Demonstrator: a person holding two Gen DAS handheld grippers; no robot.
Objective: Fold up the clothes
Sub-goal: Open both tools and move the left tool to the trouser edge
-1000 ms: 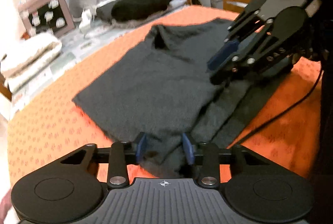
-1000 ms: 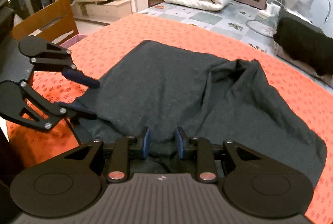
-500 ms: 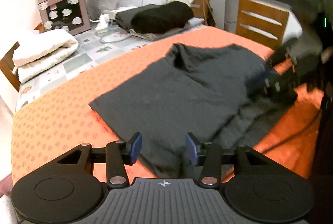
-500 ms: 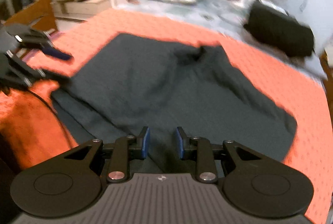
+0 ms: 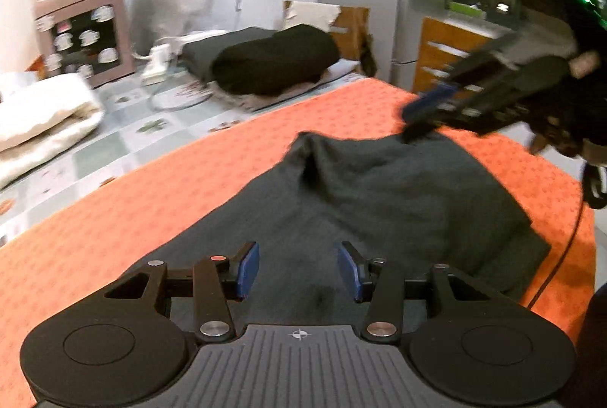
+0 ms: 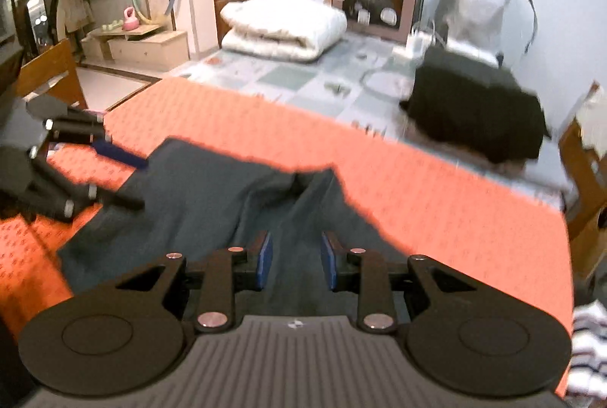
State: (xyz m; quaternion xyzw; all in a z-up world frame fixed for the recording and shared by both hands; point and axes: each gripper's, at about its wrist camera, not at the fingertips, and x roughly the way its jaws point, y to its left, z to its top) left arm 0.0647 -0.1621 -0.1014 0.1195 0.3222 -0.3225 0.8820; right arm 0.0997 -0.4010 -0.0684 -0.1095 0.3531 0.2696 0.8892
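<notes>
Your left claw [image 5: 299, 267] has just been opening. Its pads now stand apart with nothing clamped, and the shirt [image 5: 379, 199] shows through the gap below them. A second ago both claws sat low on the shirt's near hem, with cloth bunched between the pads. Now both have come up and back from it. Your right claw [image 6: 296, 262] has the same narrow gap as before, and its pads also look free of the cloth.

That reads as a fold just laid down and let go. The shirt lies on the orange bed [image 5: 151, 188], its near part doubled over, with a raised ridge at the far middle that has stayed unflattened. The fold looks rough rather than done, and the ridge probably needs smoothing before the next fold.

The left view shows the shirt's right side, where a lower layer sticks out past the upper one. It also shows your right claw hovering over the far right corner, blurred. The right view hides that offset, but it shows the shirt's left edge, with your left claw above it, and a clean diagonal right edge.

Only the right view picks up a striped cloth [image 6: 588, 343] at the near right edge of the bed. Farther off, both views show the black bundle [image 5: 273, 62] and the white quilt [image 6: 280, 24].
</notes>
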